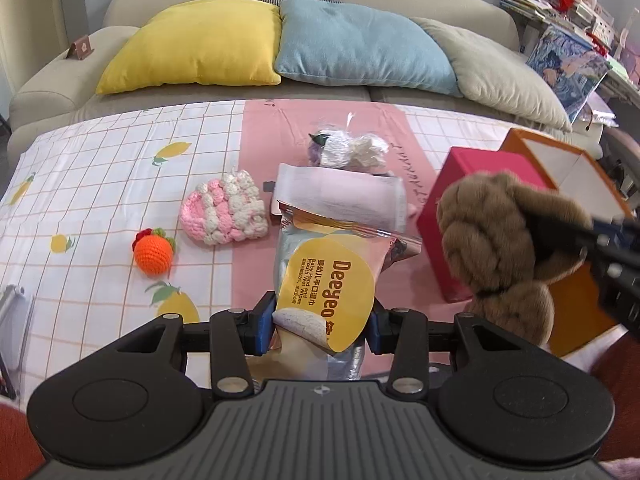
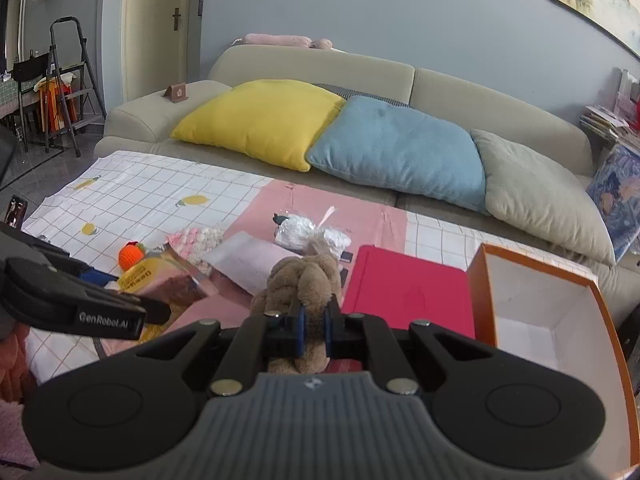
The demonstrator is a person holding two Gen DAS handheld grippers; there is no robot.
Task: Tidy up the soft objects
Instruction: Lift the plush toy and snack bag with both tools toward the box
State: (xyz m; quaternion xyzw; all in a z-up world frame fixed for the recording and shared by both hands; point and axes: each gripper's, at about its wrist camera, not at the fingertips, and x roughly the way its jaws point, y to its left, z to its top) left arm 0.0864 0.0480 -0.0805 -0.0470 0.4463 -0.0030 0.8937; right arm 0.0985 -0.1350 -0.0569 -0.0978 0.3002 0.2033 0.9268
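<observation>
My left gripper [image 1: 320,328] is shut on a pack of Deeyeo baby wet wipes [image 1: 332,280] with a yellow label, held above the cloth-covered table. My right gripper [image 2: 314,328] is shut on a brown plush toy [image 2: 304,280], which also shows at the right of the left wrist view [image 1: 492,236]. The wipes pack appears at the left of the right wrist view [image 2: 160,276]. On the table lie a pink-and-white crochet piece [image 1: 224,214], an orange crochet fruit [image 1: 154,254], a pale pink soft pack [image 1: 340,194] and a clear bag of soft items [image 1: 348,148].
An open orange box with white inside [image 2: 540,312] stands at the right, with a red box [image 2: 404,292] beside it. A beige sofa [image 2: 312,64] with yellow [image 2: 260,120], blue [image 2: 400,148] and beige pillows runs behind the table. A stepladder [image 2: 68,80] stands far left.
</observation>
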